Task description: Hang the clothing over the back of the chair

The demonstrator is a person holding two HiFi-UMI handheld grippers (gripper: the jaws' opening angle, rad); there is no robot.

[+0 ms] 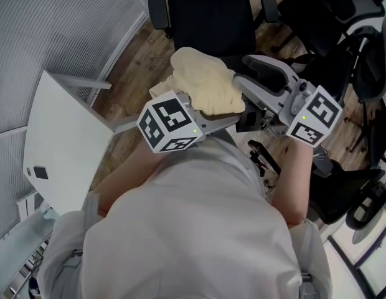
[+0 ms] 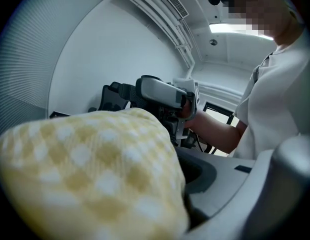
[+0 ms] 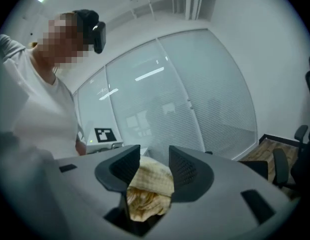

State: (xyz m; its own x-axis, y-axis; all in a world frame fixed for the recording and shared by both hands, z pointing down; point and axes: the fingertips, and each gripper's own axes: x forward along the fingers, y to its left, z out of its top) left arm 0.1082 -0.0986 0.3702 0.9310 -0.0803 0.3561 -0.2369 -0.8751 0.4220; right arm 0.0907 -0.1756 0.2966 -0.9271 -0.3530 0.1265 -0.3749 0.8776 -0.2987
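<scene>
The clothing point(image 1: 205, 83) is a pale yellow checked garment, bunched up in front of a black office chair point(image 1: 211, 17). My left gripper point(image 1: 205, 120) reaches under it from the left and is shut on it. In the left gripper view the clothing point(image 2: 90, 174) covers the left jaw and fills the gap of that gripper point(image 2: 187, 194). My right gripper point(image 1: 243, 73) comes in from the right. Its jaws point(image 3: 154, 164) stand apart with a fold of the clothing point(image 3: 147, 184) loose between them. The right gripper point(image 2: 162, 91) also shows beyond the cloth.
A white table point(image 1: 62, 142) stands at the left beside a glass wall with blinds point(image 1: 56, 23). More black chairs point(image 1: 342, 17) crowd the right side on the wooden floor. Another chair point(image 3: 282, 166) shows at the right edge.
</scene>
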